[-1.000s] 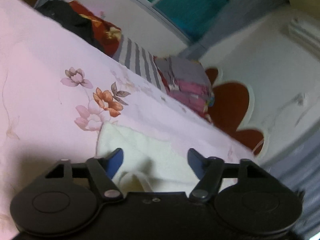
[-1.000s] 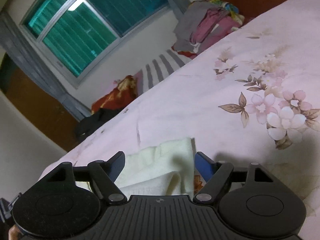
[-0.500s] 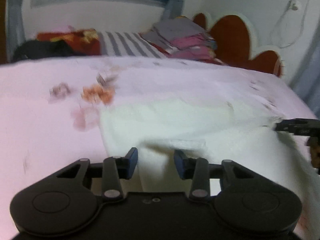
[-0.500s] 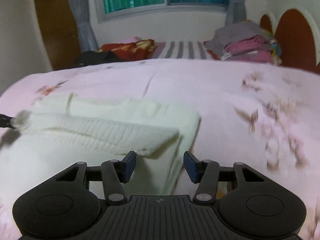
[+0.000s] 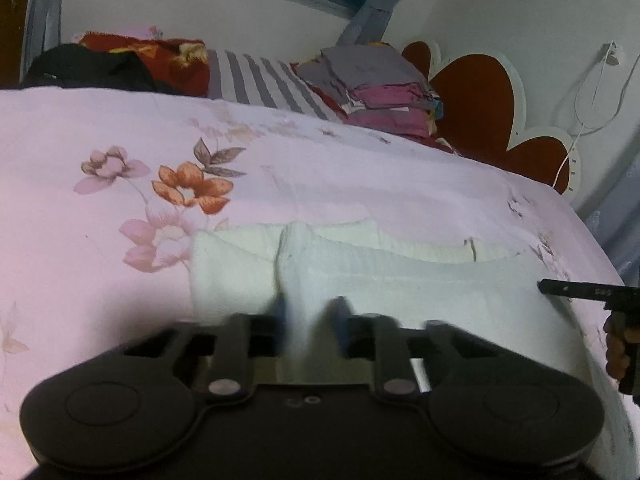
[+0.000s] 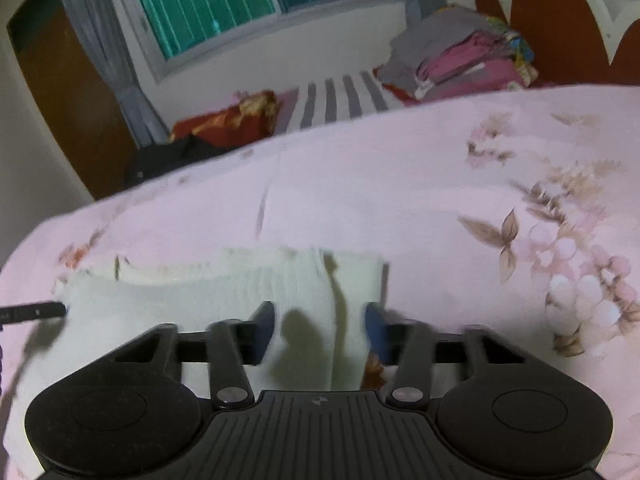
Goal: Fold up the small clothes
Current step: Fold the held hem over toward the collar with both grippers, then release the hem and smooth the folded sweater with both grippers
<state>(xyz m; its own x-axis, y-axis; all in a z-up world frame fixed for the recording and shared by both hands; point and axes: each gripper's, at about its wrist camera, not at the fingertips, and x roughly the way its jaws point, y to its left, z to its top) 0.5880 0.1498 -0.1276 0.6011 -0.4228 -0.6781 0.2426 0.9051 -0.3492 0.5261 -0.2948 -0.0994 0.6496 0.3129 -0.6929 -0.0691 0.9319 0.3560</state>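
Note:
A cream knit garment [image 5: 400, 276] lies flat on the pink floral bedspread [image 5: 280, 168], with a folded band along its far edge. My left gripper [image 5: 310, 316] hovers low over its left part, jaws narrowed and blurred, cloth showing between them. In the right wrist view the garment [image 6: 224, 288] lies ahead of my right gripper [image 6: 320, 320], which is open over its right end with cloth between the fingers. The right gripper's tip [image 5: 576, 290] shows at the right of the left wrist view, and the left gripper's tip [image 6: 36, 312] shows at the left of the right wrist view.
A stack of folded grey and pink clothes [image 5: 380, 88] sits at the head of the bed by a red headboard [image 5: 480, 96]. A striped pillow [image 5: 260, 80], a red cloth [image 5: 160, 56] and a dark garment [image 5: 88, 68] lie along the far side under a window [image 6: 224, 4].
Both grippers swung down and level over the garment. The left jaws have narrowed over the cloth. The garment now lies spread flatter between the two grippers.

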